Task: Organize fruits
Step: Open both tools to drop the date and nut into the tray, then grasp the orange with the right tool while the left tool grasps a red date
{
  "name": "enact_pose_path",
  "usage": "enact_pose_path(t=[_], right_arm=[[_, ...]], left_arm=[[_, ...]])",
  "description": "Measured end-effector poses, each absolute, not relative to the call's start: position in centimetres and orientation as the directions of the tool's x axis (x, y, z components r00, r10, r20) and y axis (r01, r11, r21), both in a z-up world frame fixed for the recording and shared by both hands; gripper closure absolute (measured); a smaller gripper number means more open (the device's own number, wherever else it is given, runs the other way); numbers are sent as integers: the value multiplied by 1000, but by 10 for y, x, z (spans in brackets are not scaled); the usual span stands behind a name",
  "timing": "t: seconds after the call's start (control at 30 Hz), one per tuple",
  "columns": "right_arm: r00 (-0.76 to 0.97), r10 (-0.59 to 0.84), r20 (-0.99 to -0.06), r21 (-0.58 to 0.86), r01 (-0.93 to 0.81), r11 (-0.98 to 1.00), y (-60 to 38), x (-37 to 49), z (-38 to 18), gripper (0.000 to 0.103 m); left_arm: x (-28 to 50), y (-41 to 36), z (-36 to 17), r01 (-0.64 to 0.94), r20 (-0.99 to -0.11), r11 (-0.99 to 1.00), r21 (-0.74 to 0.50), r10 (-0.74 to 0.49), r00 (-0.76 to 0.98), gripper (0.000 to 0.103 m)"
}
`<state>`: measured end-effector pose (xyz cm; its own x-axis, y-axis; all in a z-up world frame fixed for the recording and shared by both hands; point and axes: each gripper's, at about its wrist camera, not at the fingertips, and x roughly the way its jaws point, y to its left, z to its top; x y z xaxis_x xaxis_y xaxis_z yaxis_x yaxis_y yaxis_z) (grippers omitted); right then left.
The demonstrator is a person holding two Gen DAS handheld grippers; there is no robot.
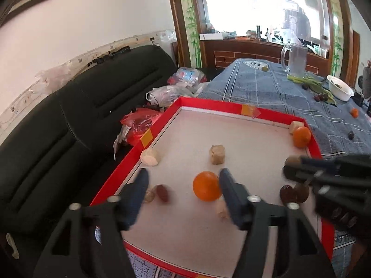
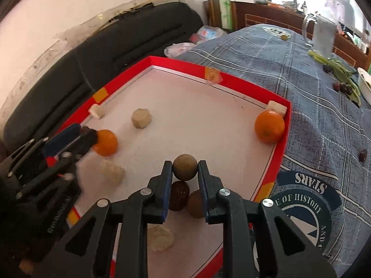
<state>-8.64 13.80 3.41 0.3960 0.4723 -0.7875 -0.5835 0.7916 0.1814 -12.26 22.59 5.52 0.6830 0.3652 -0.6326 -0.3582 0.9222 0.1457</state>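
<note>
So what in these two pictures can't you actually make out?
- White bowl: contents too small, left wrist view; cut by the frame edge in the right wrist view.
- Dark fruits under the right tongs: fingers partly cover them.
- Right tongs in the left wrist view: blurred.

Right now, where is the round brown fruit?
In the right wrist view, the round brown fruit sits clamped in the right tool, over the red tray's near right corner.

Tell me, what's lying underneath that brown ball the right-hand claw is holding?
Below the brown ball in the right gripper lie two dark brown fruits on the red tray floor. The fingers cover part of them.
</note>
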Motion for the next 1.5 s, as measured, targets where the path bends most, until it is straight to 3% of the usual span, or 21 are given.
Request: enact_pose_path(t=[0.1, 0.23, 0.53, 0.8, 1.07, 1.5], right_arm=[[447, 496, -744, 172, -590, 789, 122, -90, 52, 76], [538, 496, -681, 168, -545, 822, 79, -82, 76, 58], [682, 306, -664, 177, -254, 951, -83, -34, 78, 57], [718, 171, -674, 286, 41, 957, -234, 32, 71, 57], [657, 238, -715, 421, 133, 897, -270, 114, 53, 57], [593, 182, -785, 321, 138, 937, -232, 177, 15, 57]], left_arm=[[-122, 214, 58, -334, -627, 928, 167, 362, 690, 35], [-120, 189, 65, -277, -617, 941, 196, 338, 711, 31], [-96, 118, 96, -71, -606, 972, 222, 195, 771, 26], [-51, 59, 116, 75, -639, 992, 99, 5, 769, 25], [-24, 53, 95, 85, -696, 993, 86, -2, 718, 25], [0, 33, 85, 127, -725, 988, 86, -26, 688, 25]])
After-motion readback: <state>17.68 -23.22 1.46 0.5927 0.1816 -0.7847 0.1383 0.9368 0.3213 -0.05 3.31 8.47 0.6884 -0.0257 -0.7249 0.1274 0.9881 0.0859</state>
